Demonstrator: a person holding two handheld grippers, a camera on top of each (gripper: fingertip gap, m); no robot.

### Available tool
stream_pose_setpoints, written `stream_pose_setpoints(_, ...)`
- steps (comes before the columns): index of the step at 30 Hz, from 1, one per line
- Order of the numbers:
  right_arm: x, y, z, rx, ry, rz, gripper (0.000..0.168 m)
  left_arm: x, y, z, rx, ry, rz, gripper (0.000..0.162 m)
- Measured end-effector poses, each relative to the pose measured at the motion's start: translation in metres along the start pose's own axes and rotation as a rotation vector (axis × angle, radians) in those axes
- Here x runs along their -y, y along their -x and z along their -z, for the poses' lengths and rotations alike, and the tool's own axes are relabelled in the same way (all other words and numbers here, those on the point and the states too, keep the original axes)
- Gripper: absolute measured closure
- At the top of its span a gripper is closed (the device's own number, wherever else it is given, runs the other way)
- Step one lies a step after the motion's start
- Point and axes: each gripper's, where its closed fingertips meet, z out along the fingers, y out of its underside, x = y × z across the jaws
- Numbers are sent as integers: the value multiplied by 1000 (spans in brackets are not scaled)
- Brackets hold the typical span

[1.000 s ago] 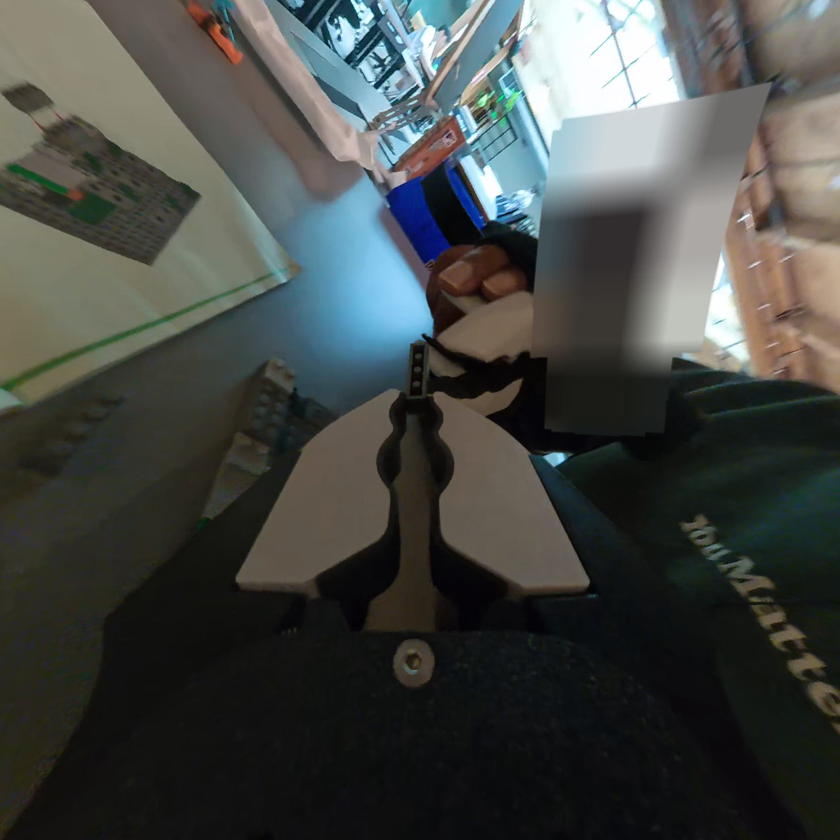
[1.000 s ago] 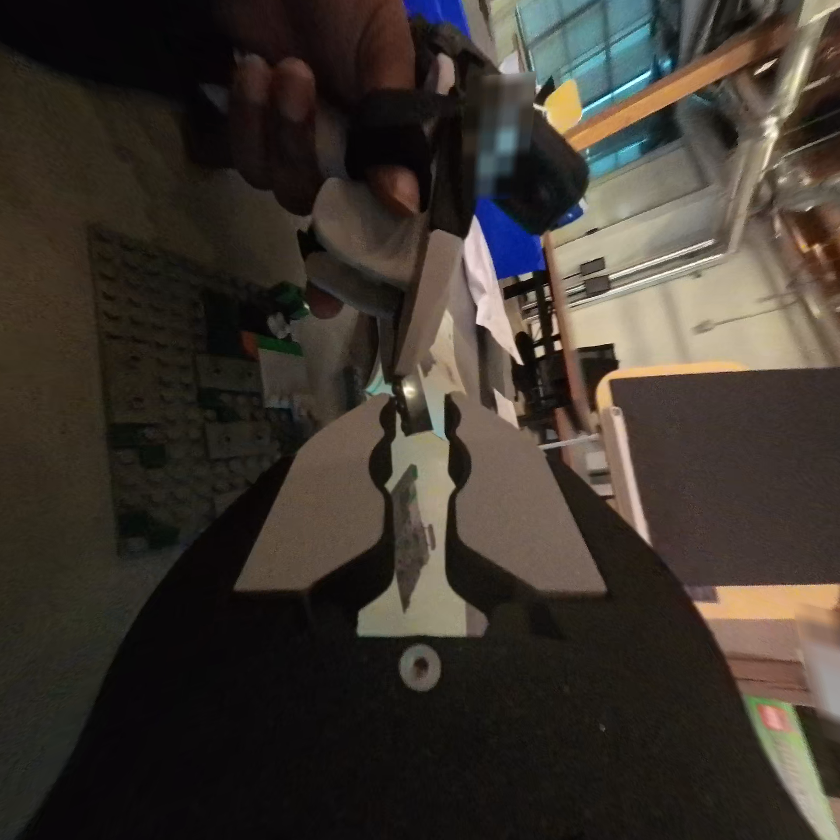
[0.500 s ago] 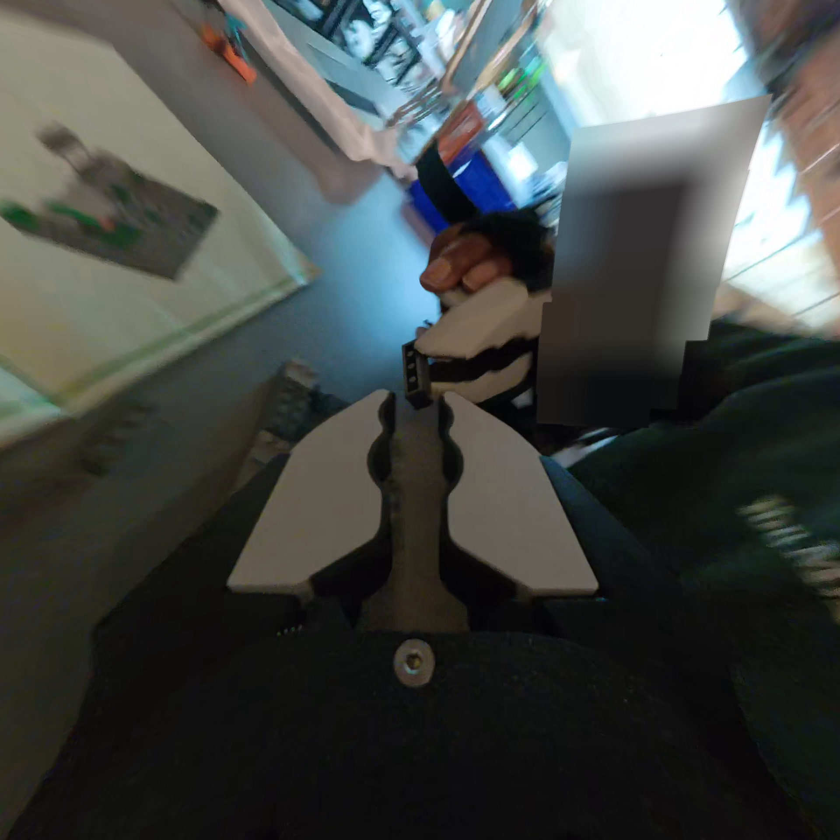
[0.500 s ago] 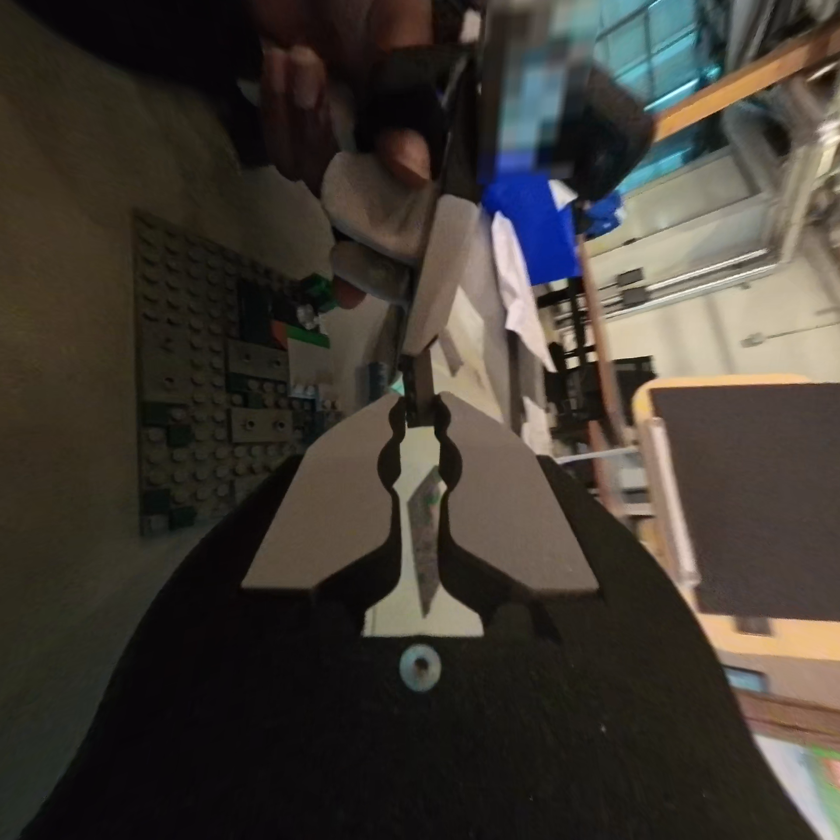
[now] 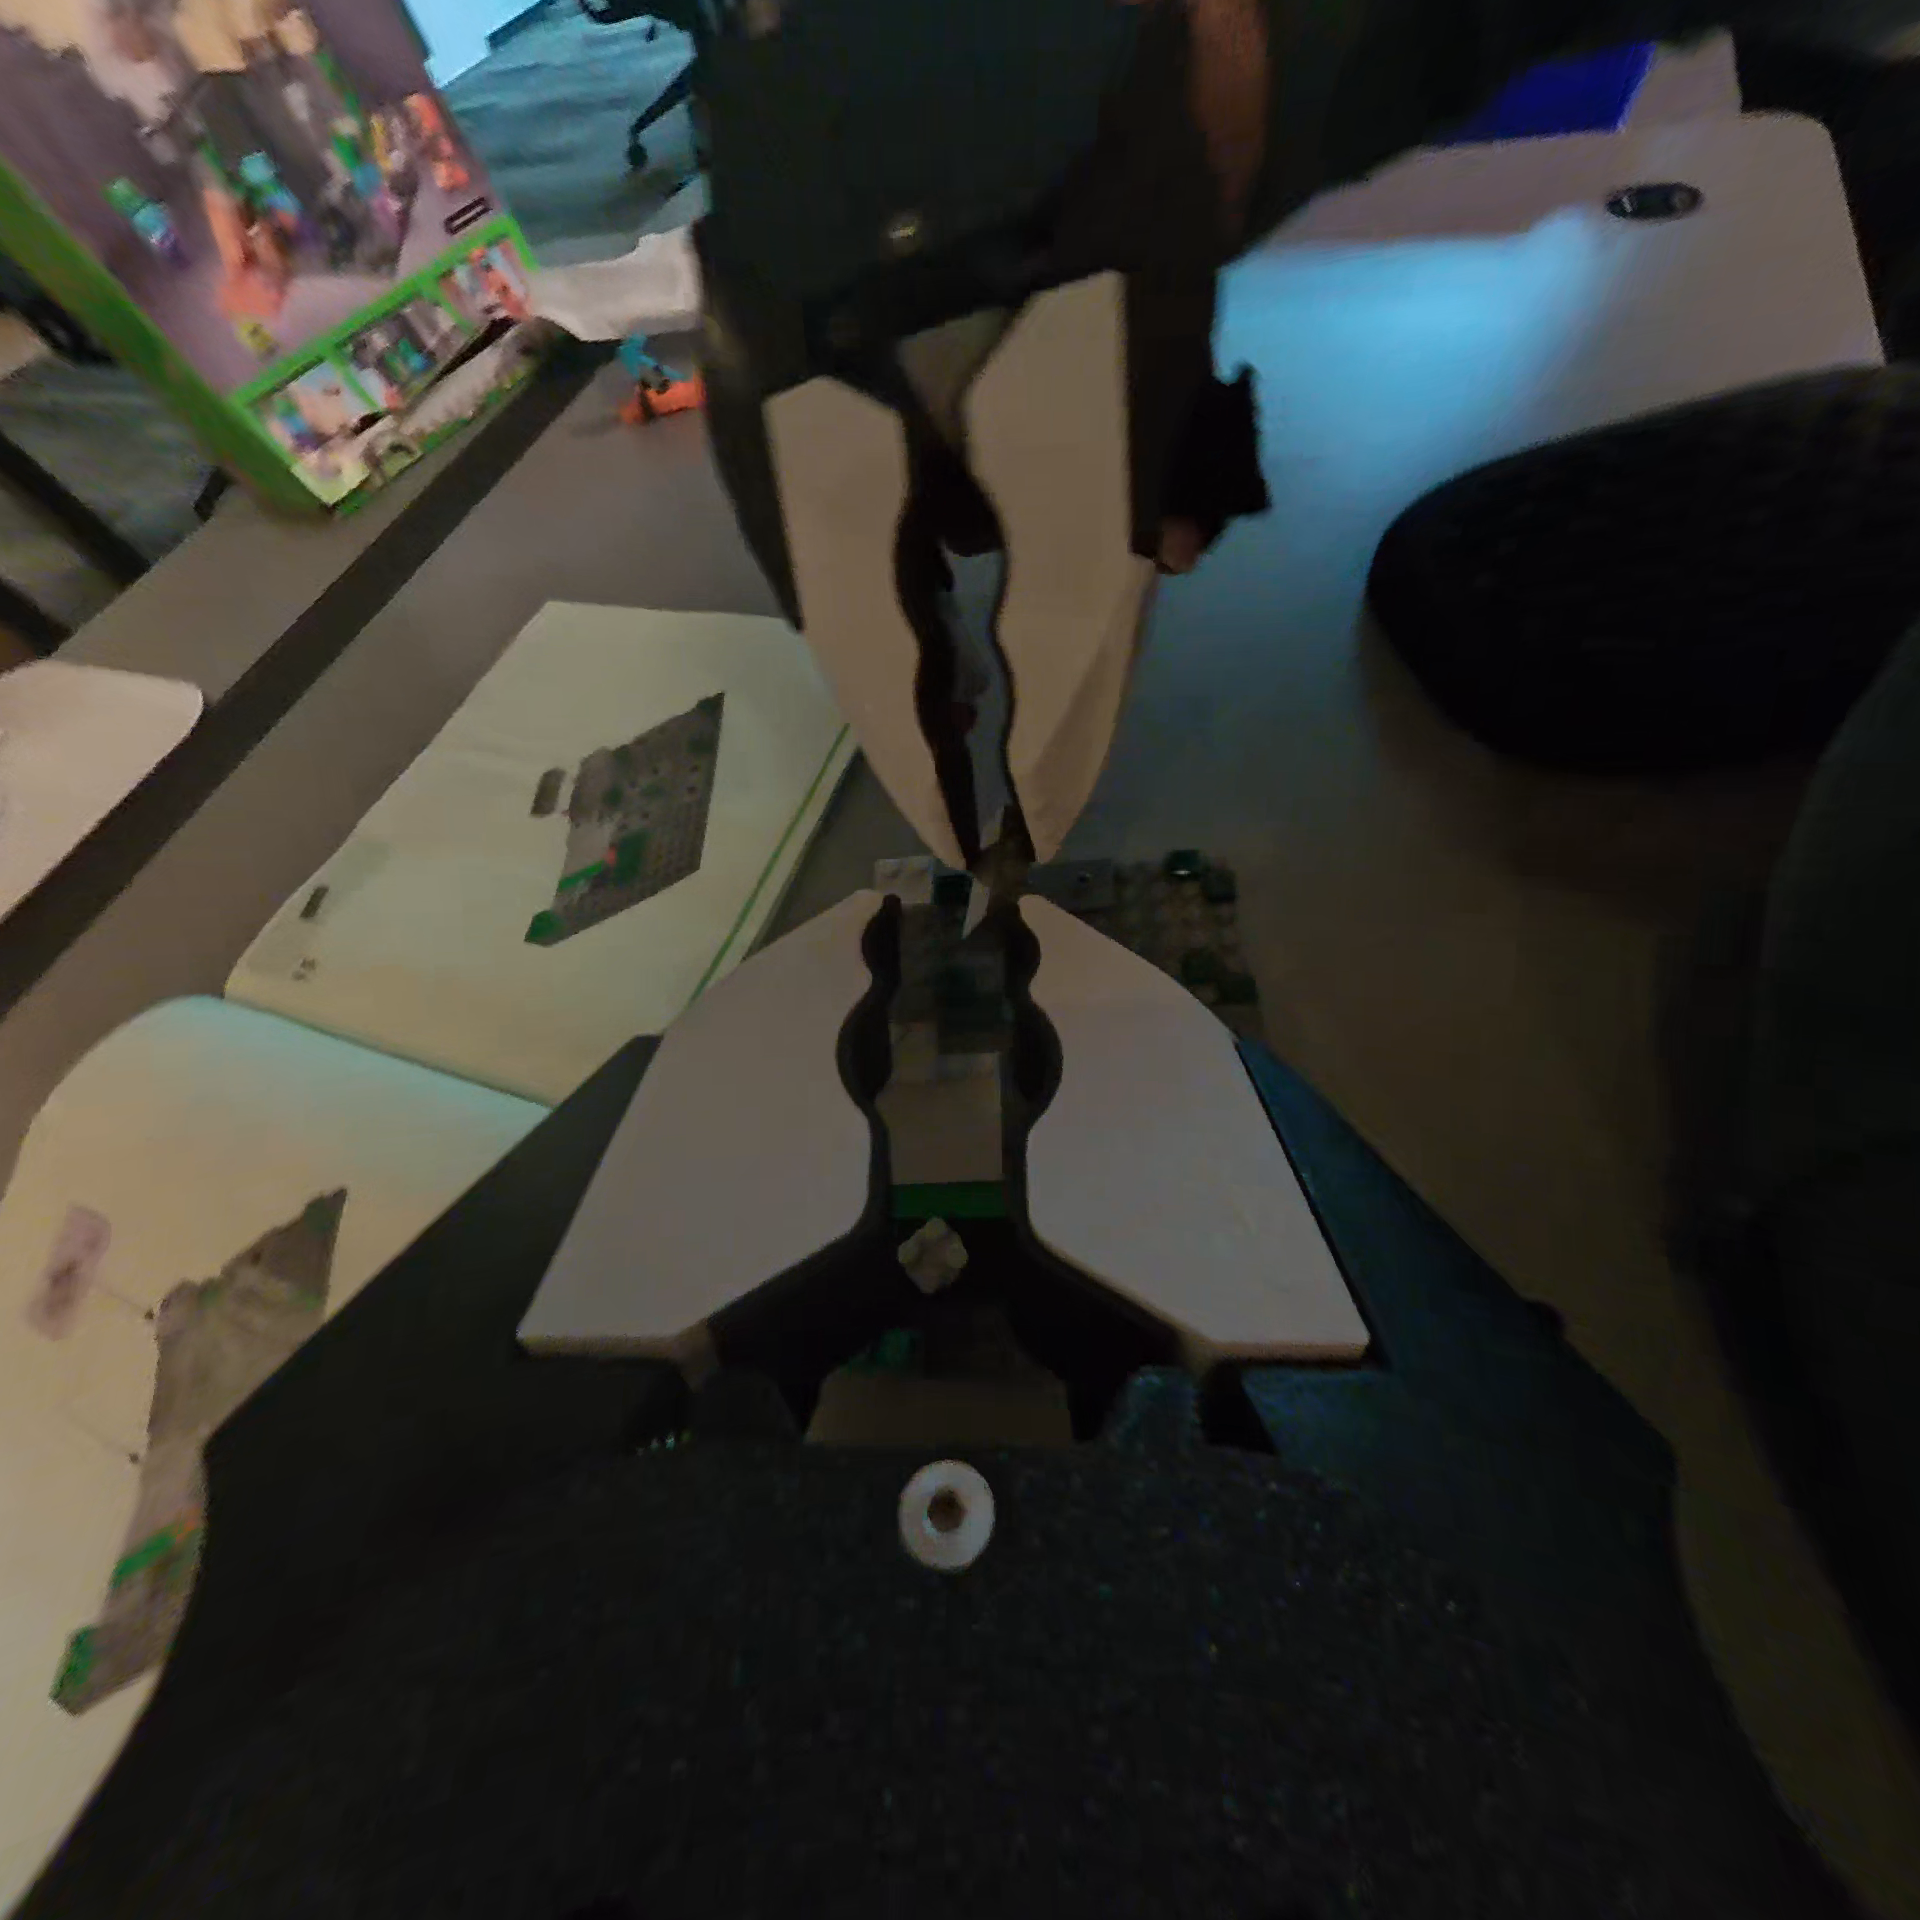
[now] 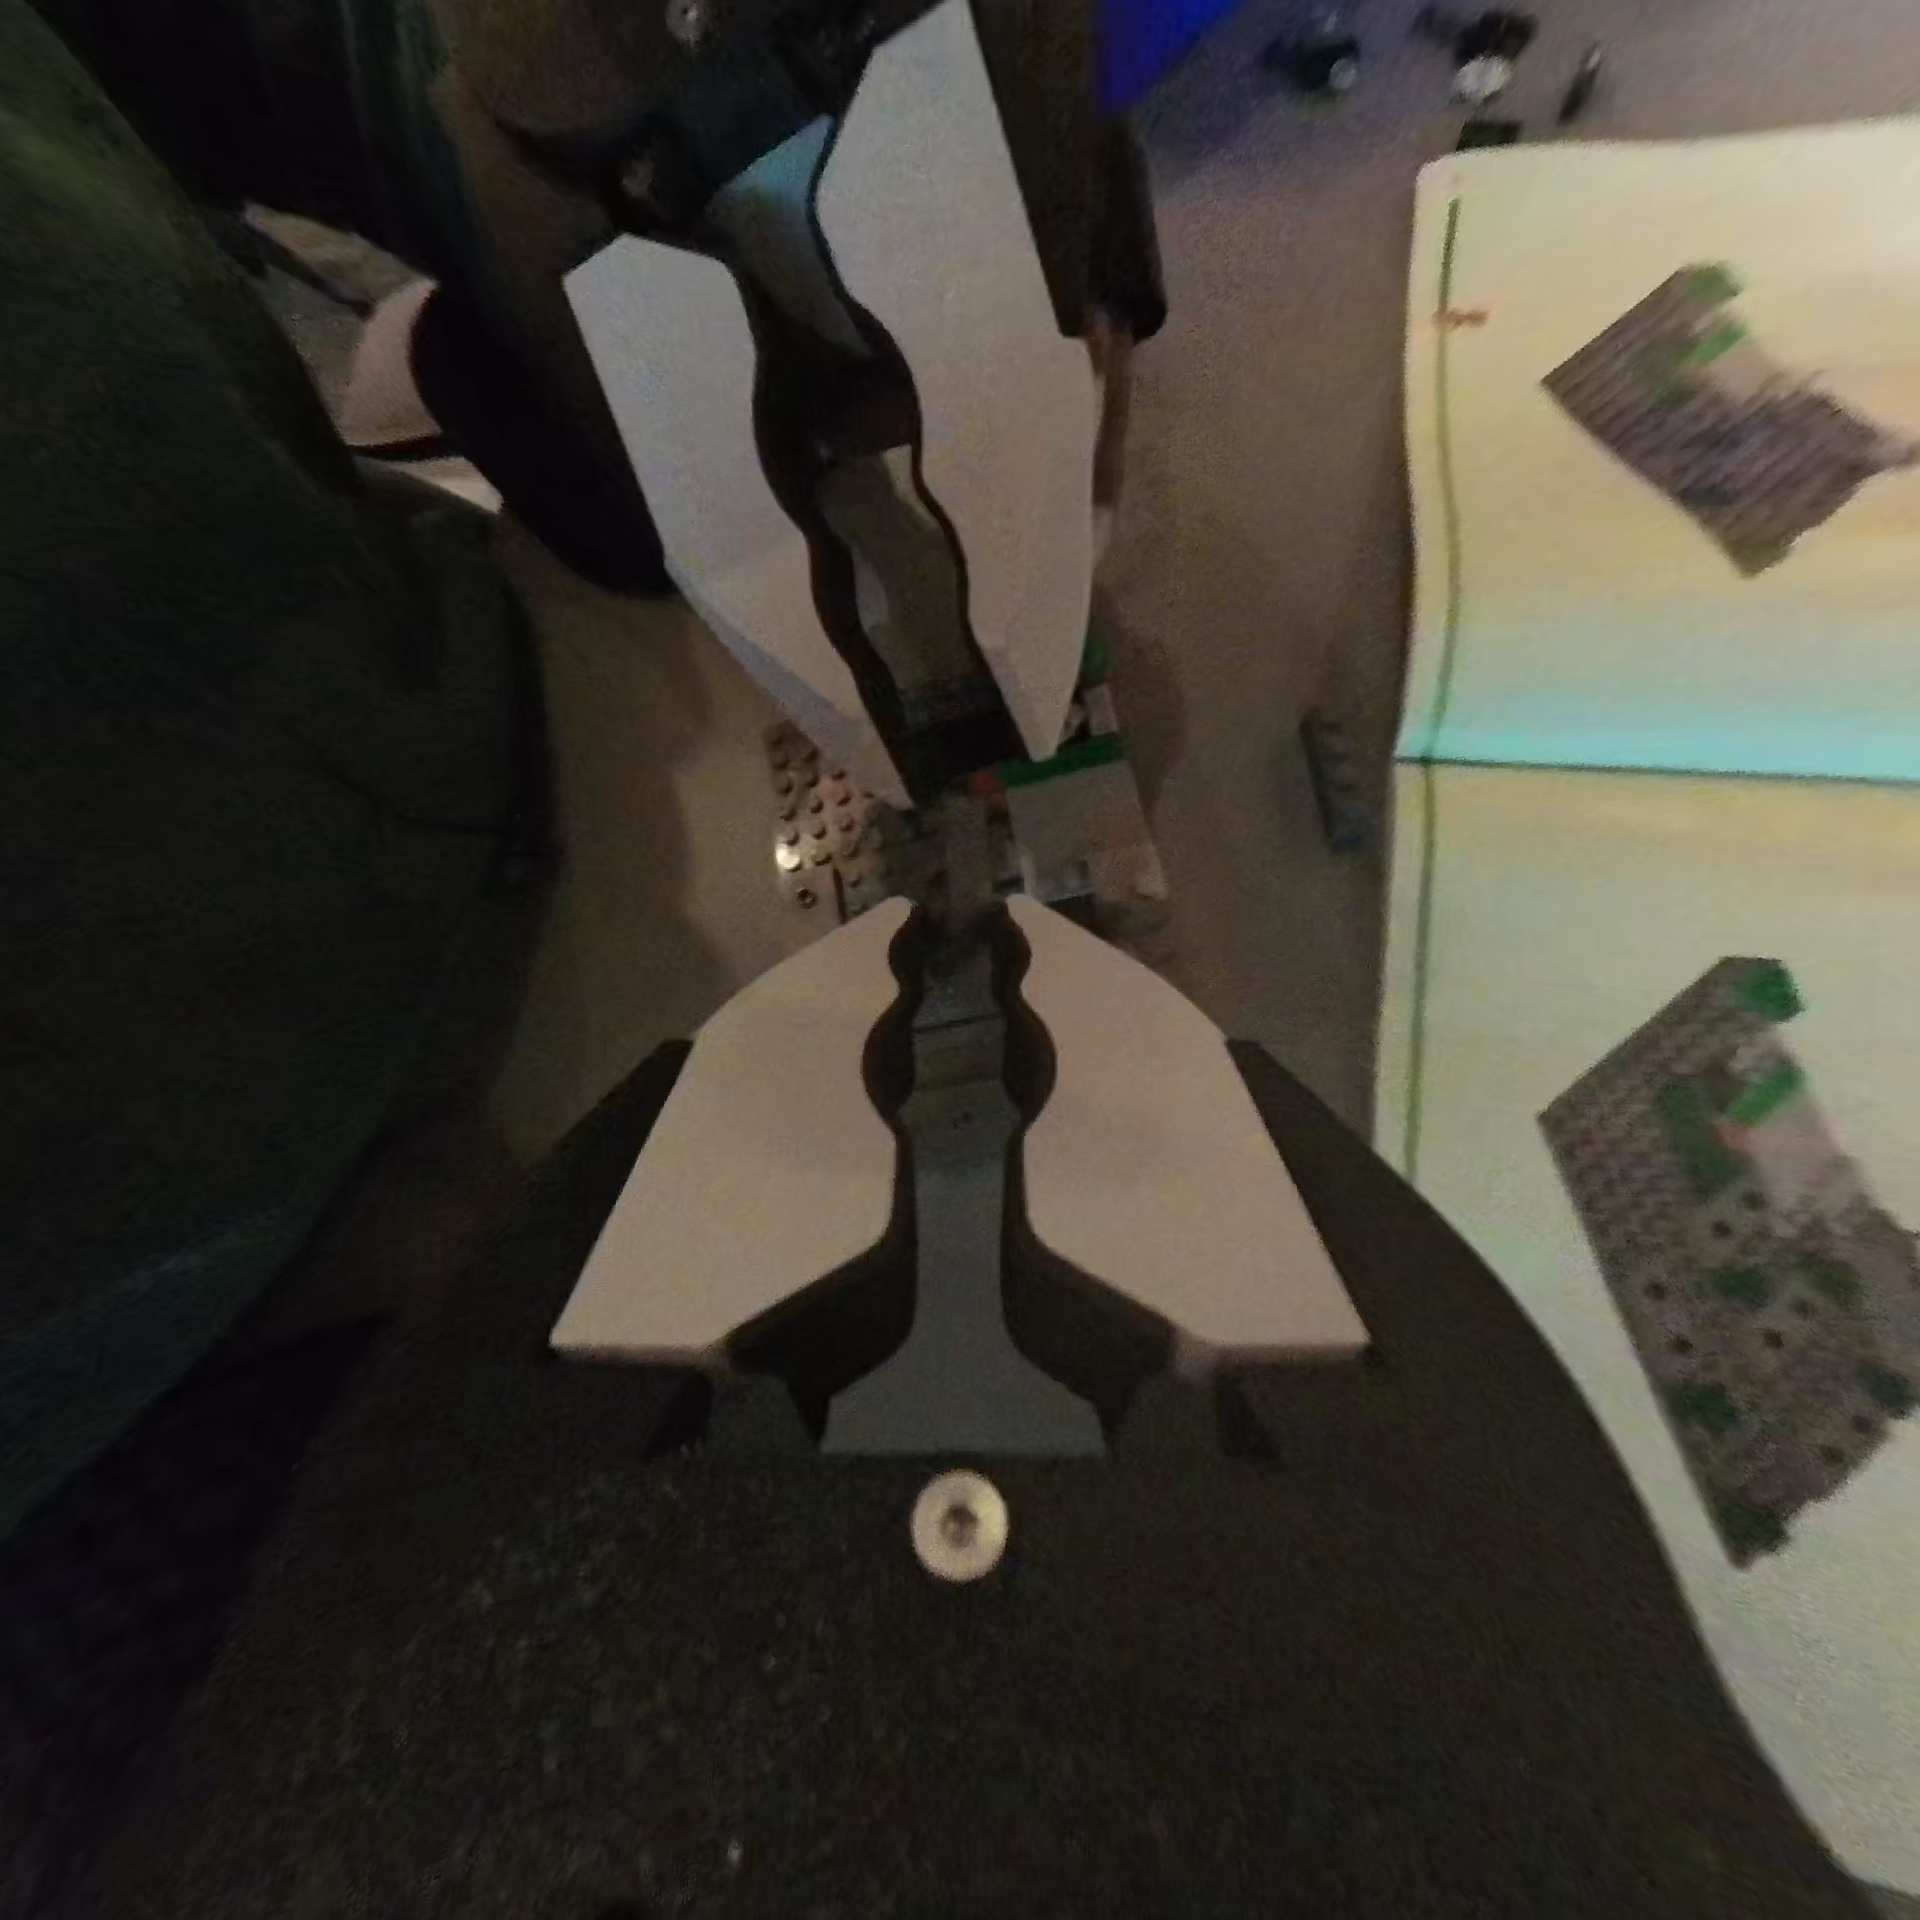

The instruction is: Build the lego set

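The lego build, a grey studded baseplate (image 5: 1174, 925) with green, white and grey bricks, lies on the table under both grippers. In the right wrist view the baseplate (image 6: 821, 821) and a white and green block (image 6: 1081, 821) show. My right gripper (image 6: 961, 914) is shut on a small dark piece (image 6: 961, 868) and holds it right at the build. In the left wrist view it (image 5: 982, 857) comes down from above. My left gripper (image 5: 954, 914) is open and empty, tip to tip with the right one; it also shows in the right wrist view (image 6: 971, 748).
An open instruction booklet (image 5: 520, 831) lies left of the build, also in the right wrist view (image 6: 1662, 623). The lego box (image 5: 291, 239) stands far left, with an orange and blue piece (image 5: 655, 384) near it. A dark round object (image 5: 1662, 571) sits right. A loose grey brick (image 6: 1340, 790) lies by the booklet. Left tips and right tips are each some 10 cm from the loose grey brick (image 6: 1340, 790).
The small dark piece passed from my left gripper to my right. The left gripper opened. Both grippers swung from mid-air down to the build on the table.
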Motion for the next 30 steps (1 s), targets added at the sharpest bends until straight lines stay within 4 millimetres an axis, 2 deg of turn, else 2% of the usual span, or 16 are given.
stream_pose_setpoints(5,-4,4,-1,99,19,-66,157,-1,-9,-3,-19,22,-132,146)
stream_pose_setpoints(10,-5,5,1,167,11,-131,157,-1,-13,-6,-41,34,-191,147)
stream_pose_setpoints(28,0,3,4,184,-37,-144,157,-2,-12,-9,-33,34,-162,155)
stream_pose_setpoints(30,2,-1,7,134,-48,-87,148,-2,-11,-9,-39,25,-131,154)
